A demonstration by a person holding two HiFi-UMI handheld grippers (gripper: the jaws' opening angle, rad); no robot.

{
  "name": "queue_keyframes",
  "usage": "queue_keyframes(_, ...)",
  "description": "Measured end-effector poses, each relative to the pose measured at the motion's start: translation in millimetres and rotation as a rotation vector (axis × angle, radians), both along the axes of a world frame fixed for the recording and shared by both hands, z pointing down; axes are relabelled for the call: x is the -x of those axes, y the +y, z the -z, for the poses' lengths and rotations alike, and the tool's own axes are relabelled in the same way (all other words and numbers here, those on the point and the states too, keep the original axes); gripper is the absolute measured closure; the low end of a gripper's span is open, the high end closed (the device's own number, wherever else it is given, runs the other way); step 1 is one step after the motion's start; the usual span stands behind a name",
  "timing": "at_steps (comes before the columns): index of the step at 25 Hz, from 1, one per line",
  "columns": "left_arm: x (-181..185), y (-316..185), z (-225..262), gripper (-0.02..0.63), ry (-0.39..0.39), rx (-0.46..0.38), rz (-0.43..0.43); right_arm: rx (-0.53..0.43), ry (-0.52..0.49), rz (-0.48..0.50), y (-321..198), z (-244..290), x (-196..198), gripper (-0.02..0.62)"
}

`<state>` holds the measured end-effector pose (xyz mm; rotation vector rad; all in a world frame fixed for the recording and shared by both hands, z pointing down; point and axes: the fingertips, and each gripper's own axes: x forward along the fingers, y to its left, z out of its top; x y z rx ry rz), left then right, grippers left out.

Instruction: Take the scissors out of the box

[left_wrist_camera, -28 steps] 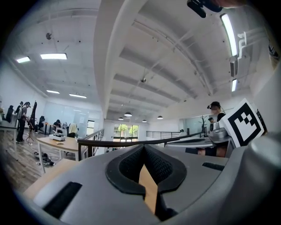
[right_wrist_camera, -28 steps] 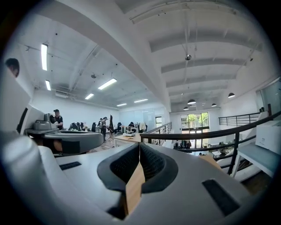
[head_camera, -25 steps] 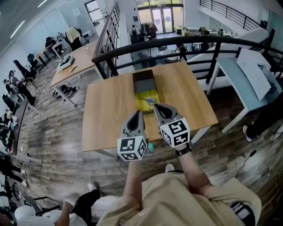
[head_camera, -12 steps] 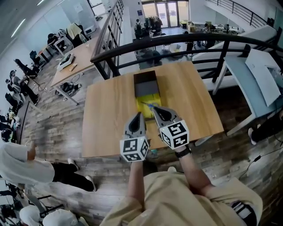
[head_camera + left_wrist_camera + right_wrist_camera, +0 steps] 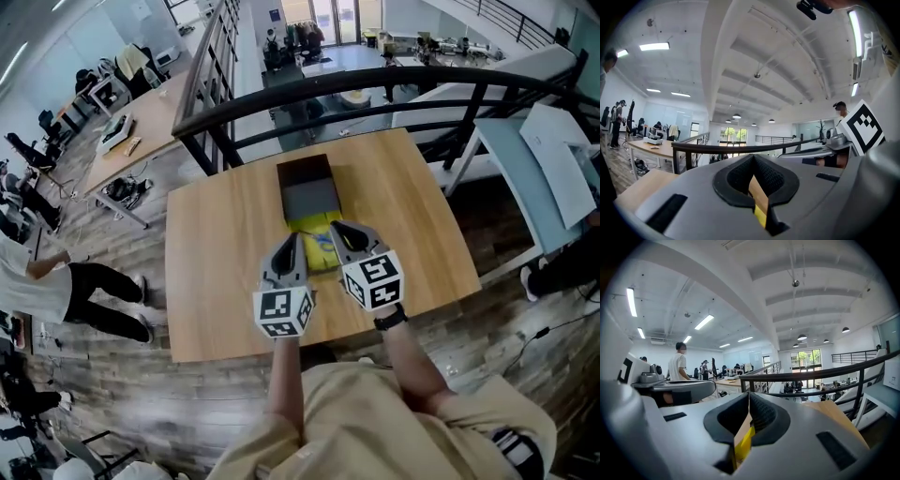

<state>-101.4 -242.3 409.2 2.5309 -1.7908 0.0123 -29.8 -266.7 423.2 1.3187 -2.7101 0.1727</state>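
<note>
Head view shows a wooden table (image 5: 216, 272) with a dark box (image 5: 307, 183) lying open at its far middle and a yellow tray (image 5: 314, 225) at the box's near end. The left gripper (image 5: 293, 238) and right gripper (image 5: 334, 226) hover side by side with their tips over that tray. The scissors cannot be picked out there. Only the gripper views settle the jaws. In the left gripper view, the left gripper (image 5: 752, 159) has its tips together with nothing between them. A sliver of wood and yellow shows through the gap behind the tips. The right gripper (image 5: 748, 397) is closed and empty too.
</note>
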Motion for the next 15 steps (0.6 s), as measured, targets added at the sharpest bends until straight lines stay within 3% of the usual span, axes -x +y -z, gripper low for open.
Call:
queue_keyframes(7,13.5,-68.8,-21.3,0.597,0.009,0.062,-0.064,0.032,0.079,-0.008,-56.4,-17.5,22.2,0.58)
queue_keyframes(15,22.2,-119.3,-54.8,0.597,0.023,0.133,-0.109,0.14,0.234,0.045,-96.1,-75.0,30.1,0.58)
